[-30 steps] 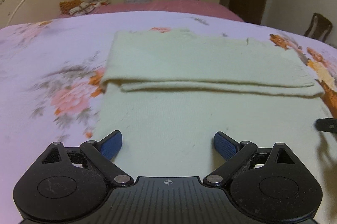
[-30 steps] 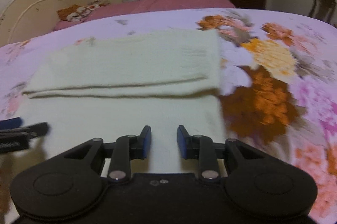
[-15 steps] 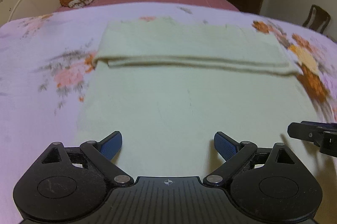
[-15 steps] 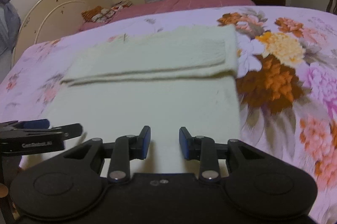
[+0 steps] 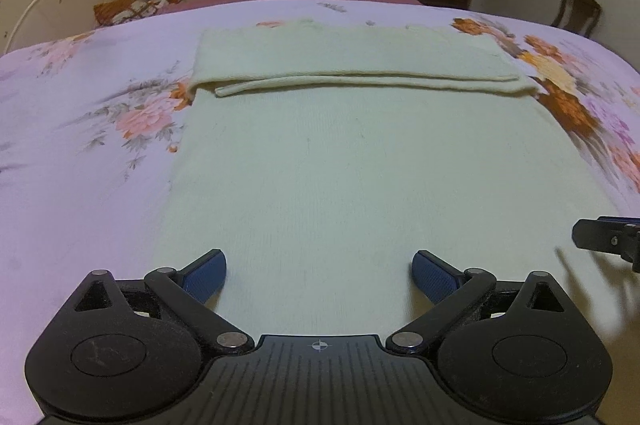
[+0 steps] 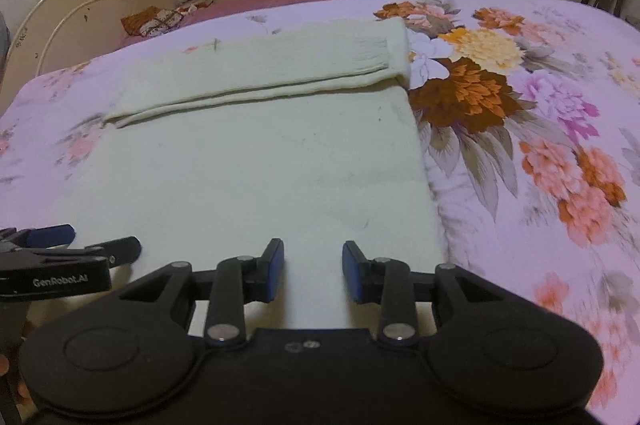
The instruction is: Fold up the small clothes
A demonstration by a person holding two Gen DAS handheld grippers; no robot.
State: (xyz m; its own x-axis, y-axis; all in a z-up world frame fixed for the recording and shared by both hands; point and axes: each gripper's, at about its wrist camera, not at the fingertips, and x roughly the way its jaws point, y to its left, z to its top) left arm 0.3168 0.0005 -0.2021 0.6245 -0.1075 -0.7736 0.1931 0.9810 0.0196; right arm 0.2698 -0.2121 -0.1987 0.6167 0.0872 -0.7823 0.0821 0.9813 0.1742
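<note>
left gripper [image 5: 319,275]: spread wide, nothing held, above near hem.
right gripper [image 6: 313,269]: parted narrowly, nothing held, near right corner.
garment [image 5: 360,161]: flat on bed [image 5: 80,129], far part already folded over.
next: near corners to be pinched evenly, likely carried to far fold [image 5: 360,81].

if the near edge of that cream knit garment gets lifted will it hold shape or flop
Probably flop: the cream garment lies limp and flat on the floral bedspread, and its far part is already folded over in soft layers. It looks thick and knitted, so likely not slippery, though lifting with one gripper would probably leave the other corner sagging.
</note>
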